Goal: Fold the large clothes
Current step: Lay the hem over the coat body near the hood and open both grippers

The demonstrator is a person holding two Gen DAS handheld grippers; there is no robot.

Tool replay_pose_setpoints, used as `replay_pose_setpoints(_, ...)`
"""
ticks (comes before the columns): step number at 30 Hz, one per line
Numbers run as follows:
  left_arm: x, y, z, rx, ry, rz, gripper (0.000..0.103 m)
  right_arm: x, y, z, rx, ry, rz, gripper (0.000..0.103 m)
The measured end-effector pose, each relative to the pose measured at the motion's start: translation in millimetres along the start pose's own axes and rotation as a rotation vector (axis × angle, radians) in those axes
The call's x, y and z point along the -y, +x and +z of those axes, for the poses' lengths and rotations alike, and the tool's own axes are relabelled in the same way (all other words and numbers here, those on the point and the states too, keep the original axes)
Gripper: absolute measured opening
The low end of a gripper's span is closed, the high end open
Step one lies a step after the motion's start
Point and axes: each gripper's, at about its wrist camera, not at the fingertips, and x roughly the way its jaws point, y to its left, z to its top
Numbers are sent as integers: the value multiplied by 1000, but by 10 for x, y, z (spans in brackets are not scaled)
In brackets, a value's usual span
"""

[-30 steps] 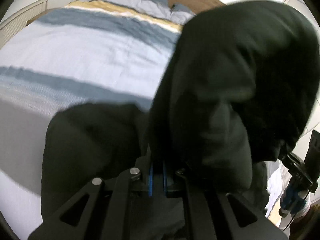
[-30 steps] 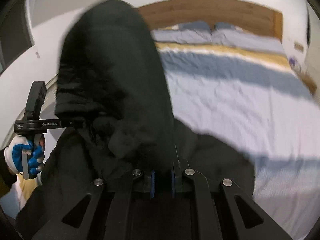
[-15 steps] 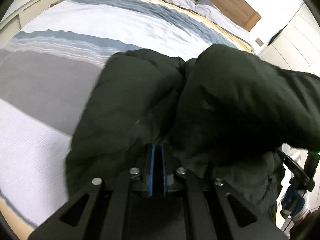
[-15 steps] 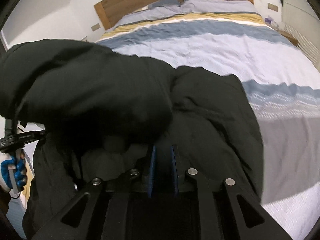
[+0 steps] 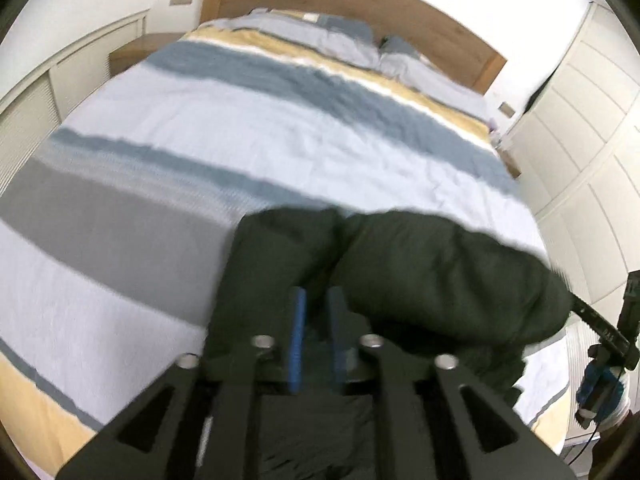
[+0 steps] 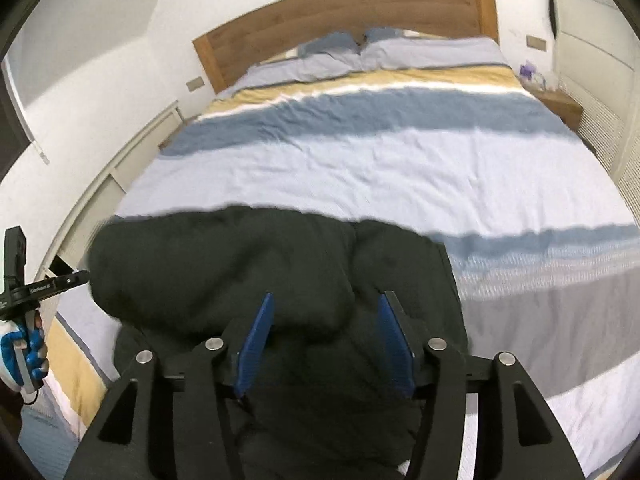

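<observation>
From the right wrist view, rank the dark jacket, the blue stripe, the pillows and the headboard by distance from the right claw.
1. Dark jacket, right below the right claw, whose jaws are opening.
2. Blue stripe, mid-bed.
3. Pillows, at the bed's head.
4. Headboard, against the wall.

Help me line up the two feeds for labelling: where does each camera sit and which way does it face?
Left wrist: on the left tool, angled down over the dark jacket toward the headboard; the other tool shows at right.
Right wrist: on the right tool, facing likewise; a gloved hand shows at left.
Shared: jacket, striped bed.
</observation>
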Motion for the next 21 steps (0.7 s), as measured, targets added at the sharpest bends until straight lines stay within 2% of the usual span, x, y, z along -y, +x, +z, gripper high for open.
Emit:
replay_pose_setpoints(2, 167, -18, 156, 29, -1, -26, 42, -116, -14, 145, 7, -13, 20, 57)
replay_pose_setpoints(3, 261, -25, 229, 39, 3, -44, 44, -183, 10, 222, 8, -25, 33, 57)
replay_pose_setpoints(7, 698, 144, 466, 39, 49, -102, 45, -551, 126, 418, -10, -85, 77, 61)
replay_pose_setpoints(10, 981, 307, 521, 39, 99, -104, 48, -786, 273, 502, -18, -115, 107, 62)
replay_pose_setpoints(12, 1109, 433, 439, 25, 132, -98, 49, -900, 344, 491, -27, -116, 129, 65)
replay_pose_setpoints(14, 1149, 581, 306, 1, 153, -100, 49, -961, 440, 439, -42, -122, 152, 72)
replay_pose_setpoints(17, 1150, 824, 35, -36, 183, -80, 49, -1009, 595, 242, -87, -134, 168, 72)
replay_pose_setpoints(21, 972, 1163, -457, -77, 181, -54, 49, -938, 837, -96, -164, -149, 144, 72)
